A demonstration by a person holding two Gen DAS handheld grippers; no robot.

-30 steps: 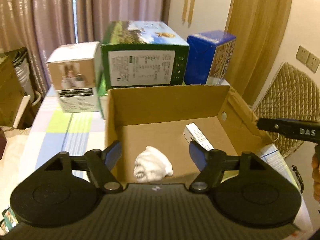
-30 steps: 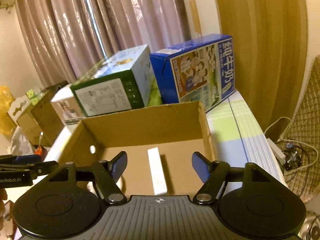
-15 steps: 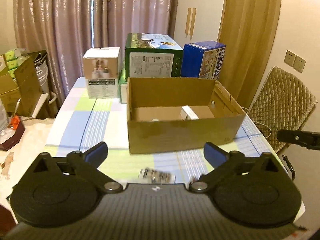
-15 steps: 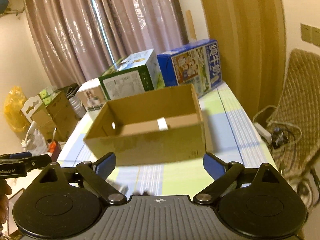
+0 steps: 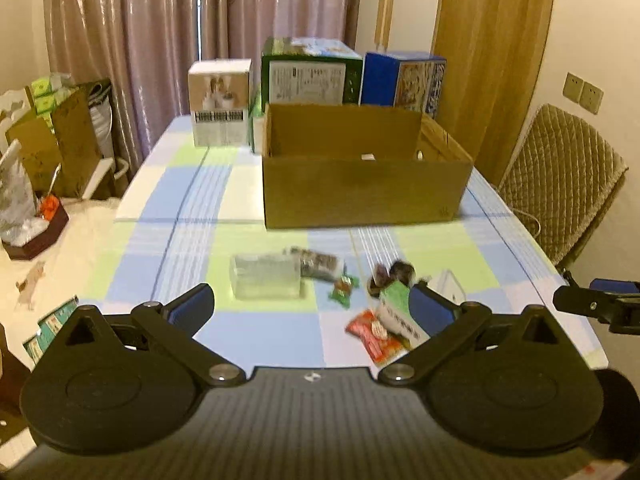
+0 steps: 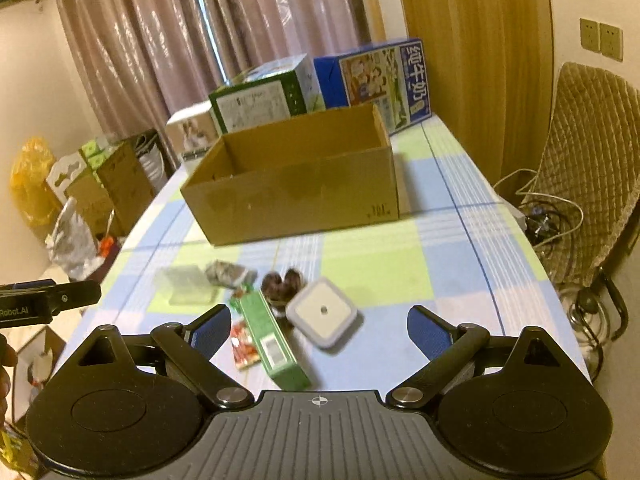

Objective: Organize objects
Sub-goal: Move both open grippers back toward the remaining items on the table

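Fingers of the left gripper point(image 5: 310, 306) are standing wide apart with nothing between them, hovering over the checked tablecloth point(image 5: 256, 332). Ahead of the jaws, just past the gap, a clear plastic block point(image 5: 265, 282) is lying flat, touching a dark-printed packet point(image 5: 318, 265) beyond it. A small green candy point(image 5: 343, 289) is sitting to the right of the block. Close to the right finger, a green-and-white carton point(image 5: 396, 308) is resting over a red packet point(image 5: 374, 334), with two dark round pieces point(image 5: 394, 272) just beyond. Farther ahead, the open cardboard box point(image 5: 360, 196) is standing on the cloth, something small and white showing inside. At the far right edge, part of the other gripper is showing.

Jaws of the right gripper point(image 6: 319, 330) are likewise spread wide and empty. Between them, nearer the left finger, the green carton point(image 6: 272, 340) is lying lengthwise, its near end reaching toward the gripper body, the red packet point(image 6: 243, 348) tucked against its left side. A white square case point(image 6: 323, 312) is lying flat in the middle of the gap, touching the dark round pieces point(image 6: 282, 282) beyond it. Left of those, the clear block point(image 6: 188, 284) and the blurred packet point(image 6: 230, 274) are lying side by side. The cardboard box point(image 6: 296, 204) is standing well ahead.
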